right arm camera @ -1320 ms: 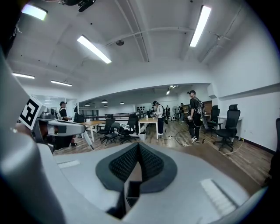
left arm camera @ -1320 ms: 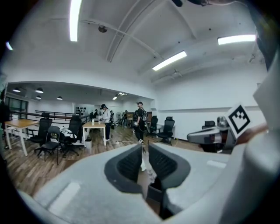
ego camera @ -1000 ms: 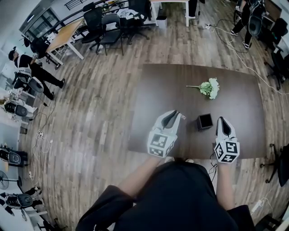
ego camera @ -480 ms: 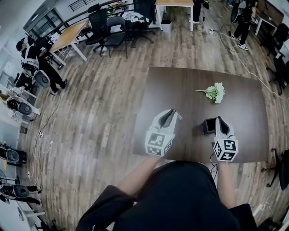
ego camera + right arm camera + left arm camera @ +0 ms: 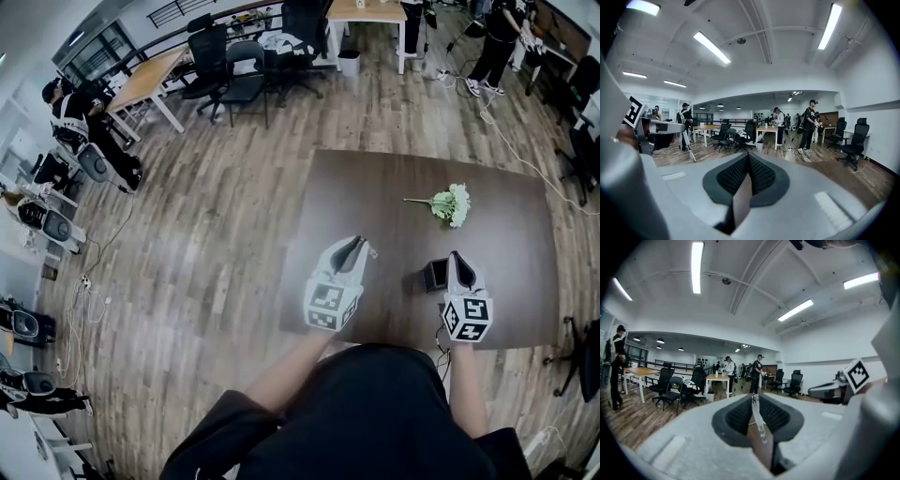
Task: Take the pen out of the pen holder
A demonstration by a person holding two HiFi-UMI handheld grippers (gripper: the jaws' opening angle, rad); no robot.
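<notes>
My left gripper (image 5: 360, 247) is shut on a slim pale pen (image 5: 758, 420), which runs up between its pads; the pen's end (image 5: 373, 249) pokes out past the tips in the head view. The square black pen holder (image 5: 435, 274) stands upright on the brown table (image 5: 375, 187), to the right of that gripper and apart from it. My right gripper (image 5: 457, 256) hovers right beside the holder's right side, its jaws shut with nothing between them. Whether it touches the holder I cannot tell. The right gripper view shows its pads (image 5: 759, 176) meeting.
A bunch of pale green and white flowers (image 5: 448, 202) lies on the table beyond the holder. The table's near edge runs just under both grippers. Desks, office chairs (image 5: 239, 84) and people stand on the wooden floor further off.
The right gripper has slid left, up against the pen holder's side. The left gripper, still holding the pen, has drawn a little further left of the holder. The holder has stayed put.
</notes>
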